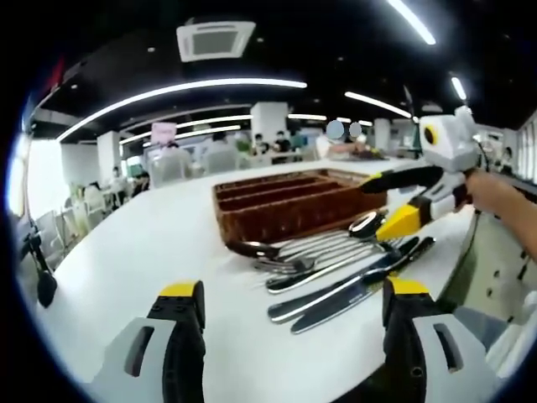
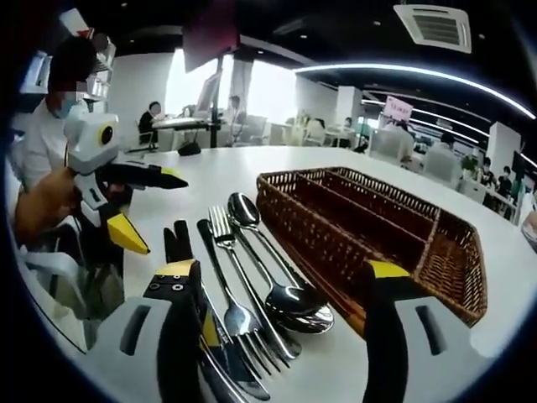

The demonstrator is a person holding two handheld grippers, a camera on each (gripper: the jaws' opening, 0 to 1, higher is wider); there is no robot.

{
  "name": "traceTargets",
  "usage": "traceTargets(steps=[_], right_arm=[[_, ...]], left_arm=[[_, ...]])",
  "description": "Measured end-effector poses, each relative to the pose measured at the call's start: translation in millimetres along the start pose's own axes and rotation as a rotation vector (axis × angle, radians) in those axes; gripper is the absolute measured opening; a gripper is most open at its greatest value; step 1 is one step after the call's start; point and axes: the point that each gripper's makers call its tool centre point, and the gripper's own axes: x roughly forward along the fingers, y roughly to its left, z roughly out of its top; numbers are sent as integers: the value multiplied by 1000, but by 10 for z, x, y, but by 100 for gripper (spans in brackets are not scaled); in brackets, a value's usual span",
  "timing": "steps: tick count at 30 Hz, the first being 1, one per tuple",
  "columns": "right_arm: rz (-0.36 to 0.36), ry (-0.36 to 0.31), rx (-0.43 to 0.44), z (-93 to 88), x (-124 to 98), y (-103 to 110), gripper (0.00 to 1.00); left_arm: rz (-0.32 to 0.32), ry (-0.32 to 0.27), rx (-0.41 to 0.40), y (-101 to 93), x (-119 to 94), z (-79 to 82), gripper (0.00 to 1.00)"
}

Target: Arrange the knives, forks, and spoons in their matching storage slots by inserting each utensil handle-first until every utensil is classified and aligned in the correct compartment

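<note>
White bench (image 1: pixel 143 243) in a bright open office, carrying a wicker cutlery tray (image 2: pixel 394 227) with long slots. Just beside the tray's side, loose and side by side: spoons (image 2: pixel 277 277), forks (image 2: pixel 235 285), knives (image 1: pixel 352 290). Left gripper (image 1: pixel 289 323) low over bare bench, fingers wide, holding nothing. Right gripper (image 2: pixel 281 315) over the utensil ends, fingers wide, gripping nothing.

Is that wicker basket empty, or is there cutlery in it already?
Empty: the basket compartments show bare wicker, and the cutlery lies beside it on the table.
</note>
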Motion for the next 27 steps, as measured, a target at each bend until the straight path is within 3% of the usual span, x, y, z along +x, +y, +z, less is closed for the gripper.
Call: traceTargets(steps=[19,27], right_arm=[[25,1,-20,59,89,41,72],[45,1,-31,75,157,69,63]], left_arm=[[-13,-7,3,-69,20,-3,87],[-13,-7,3,-69,16,-13,85]])
